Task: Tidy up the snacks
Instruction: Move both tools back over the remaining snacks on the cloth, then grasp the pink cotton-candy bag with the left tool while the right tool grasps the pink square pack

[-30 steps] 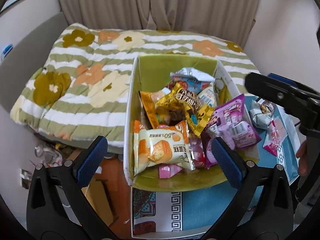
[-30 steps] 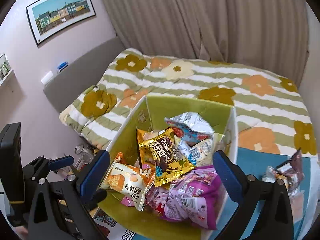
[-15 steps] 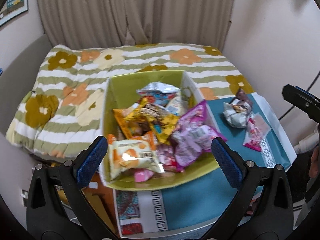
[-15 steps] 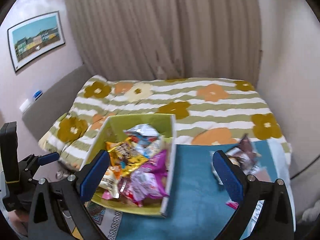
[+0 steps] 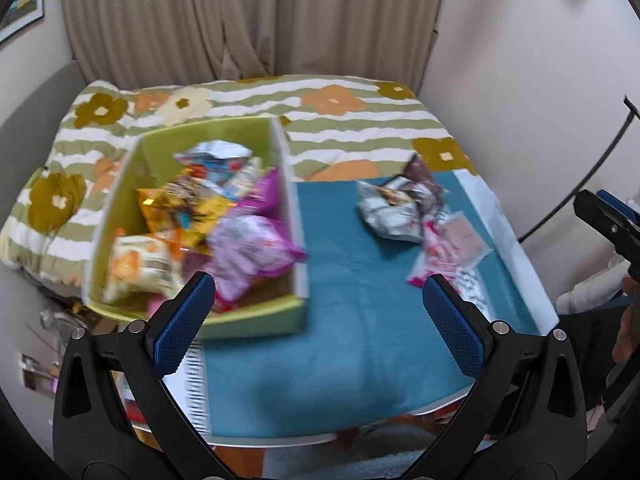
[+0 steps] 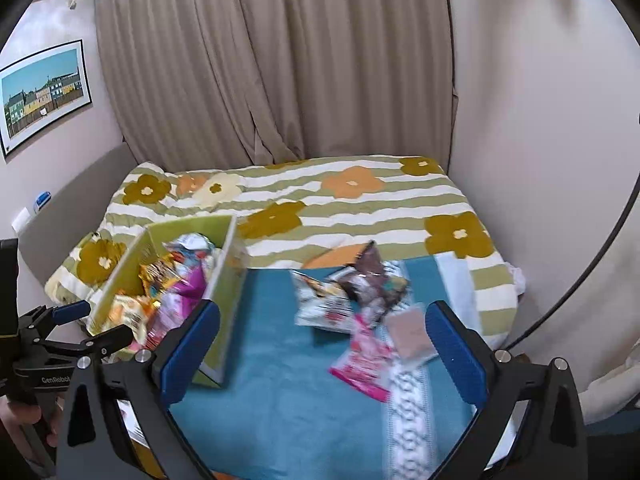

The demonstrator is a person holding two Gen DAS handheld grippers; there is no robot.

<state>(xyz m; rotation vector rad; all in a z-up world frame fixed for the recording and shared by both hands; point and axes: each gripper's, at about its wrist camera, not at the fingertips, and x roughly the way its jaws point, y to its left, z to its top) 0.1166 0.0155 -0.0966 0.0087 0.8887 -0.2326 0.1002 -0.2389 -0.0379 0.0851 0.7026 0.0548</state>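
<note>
Both the left tongs (image 5: 318, 308) and right tongs (image 6: 322, 338) gape released above the bench (image 5: 352, 320). The box (image 5: 298, 216) of snacks sits far left; loose packets (image 6: 360, 304) lie far right.

Motion blur smears the snack packets (image 5: 248, 240), their print unreadable.

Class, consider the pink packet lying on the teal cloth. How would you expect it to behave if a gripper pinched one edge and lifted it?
The pink packet lies thin and flat on the teal cloth, so it is probably light and would likely droop from a pinched edge. Its wrapper looks like glossy film, so it may slip between the pads. Being flat, it should not roll, but a push would probably just slide it.
</note>
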